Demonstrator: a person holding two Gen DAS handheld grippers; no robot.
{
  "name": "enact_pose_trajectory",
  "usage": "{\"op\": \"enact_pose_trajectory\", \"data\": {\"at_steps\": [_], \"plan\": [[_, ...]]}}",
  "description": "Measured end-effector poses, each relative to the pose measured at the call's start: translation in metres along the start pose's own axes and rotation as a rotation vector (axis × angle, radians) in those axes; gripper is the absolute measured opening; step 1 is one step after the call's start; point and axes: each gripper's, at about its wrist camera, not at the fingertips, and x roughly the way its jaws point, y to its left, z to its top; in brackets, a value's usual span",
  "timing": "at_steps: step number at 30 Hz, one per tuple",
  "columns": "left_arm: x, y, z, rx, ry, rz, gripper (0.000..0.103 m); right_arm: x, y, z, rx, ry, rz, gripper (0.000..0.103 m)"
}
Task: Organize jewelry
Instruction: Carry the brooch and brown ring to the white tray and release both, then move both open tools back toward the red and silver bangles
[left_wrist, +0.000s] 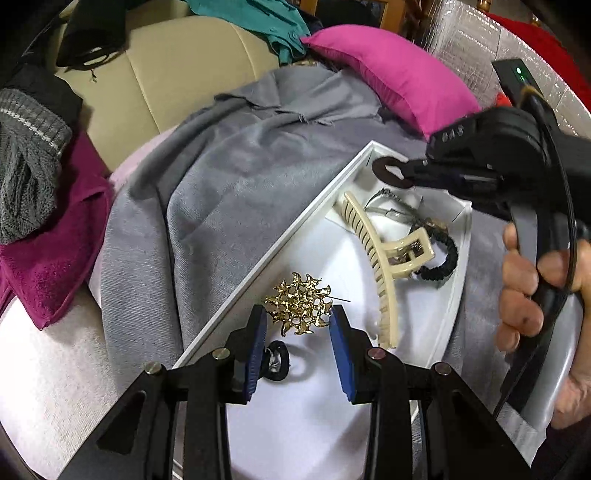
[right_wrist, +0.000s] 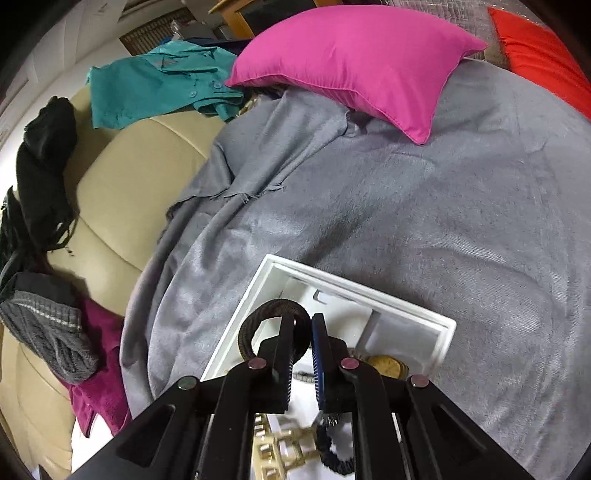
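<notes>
Left wrist view gives me the clearest look at the white tray (left_wrist: 280, 243), which lies on the grey blanket (left_wrist: 229, 184) and runs from 6 o'clock up toward 1 o'clock. My left gripper (left_wrist: 298, 314) has its blue fingers (left_wrist: 341, 354) closed on the gold brooch (left_wrist: 300, 304), which is held just above the near part of the tray. Under the left finger I see a small black ring-shaped piece (left_wrist: 277, 360) on the tray floor; I cannot tell exactly what it is. At 3 o'clock from the brooch lies the cream hair claw (left_wrist: 384, 258), and touching it on the far side is a black hair tie (left_wrist: 441, 258). Some metal jewelry (left_wrist: 388, 206) lies in the far end of the tray, too small for me to identify. At 2 o'clock my right gripper (left_wrist: 404, 171) comes in over the far corner of the tray, its fingers pinched on a dark brown hair tie (left_wrist: 391, 171) that hangs free above the tray. The person's hand (left_wrist: 532, 295) holds the handle at 3 o'clock. In the right wrist view the same right gripper (right_wrist: 303, 321) shows its fingers almost together with the brown tie (right_wrist: 266, 317) between them, over the tray's far compartments (right_wrist: 402, 325). A pink pillow (right_wrist: 354, 62) rests on the blanket at 12 o'clock.
</notes>
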Motion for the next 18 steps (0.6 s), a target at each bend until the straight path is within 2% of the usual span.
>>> {"op": "enact_pose_trajectory", "data": {"at_steps": [4, 11, 13, 18], "plan": [[0.007, 0.001, -0.001, -0.002, 0.033, 0.007, 0.036, 0.012, 0.002, 0.006, 0.012, 0.023, -0.005, 0.011], [0.013, 0.007, -0.001, -0.022, 0.055, 0.043, 0.036, 0.014, 0.003, 0.009, 0.028, 0.036, -0.005, 0.017], [0.014, 0.007, -0.001, -0.019, 0.062, 0.031, 0.036, 0.011, 0.002, 0.008, 0.026, 0.033, 0.002, 0.026], [0.006, 0.008, -0.001, -0.033, 0.032, 0.023, 0.038, -0.010, -0.004, 0.002, 0.017, 0.000, 0.041, 0.028]]}}
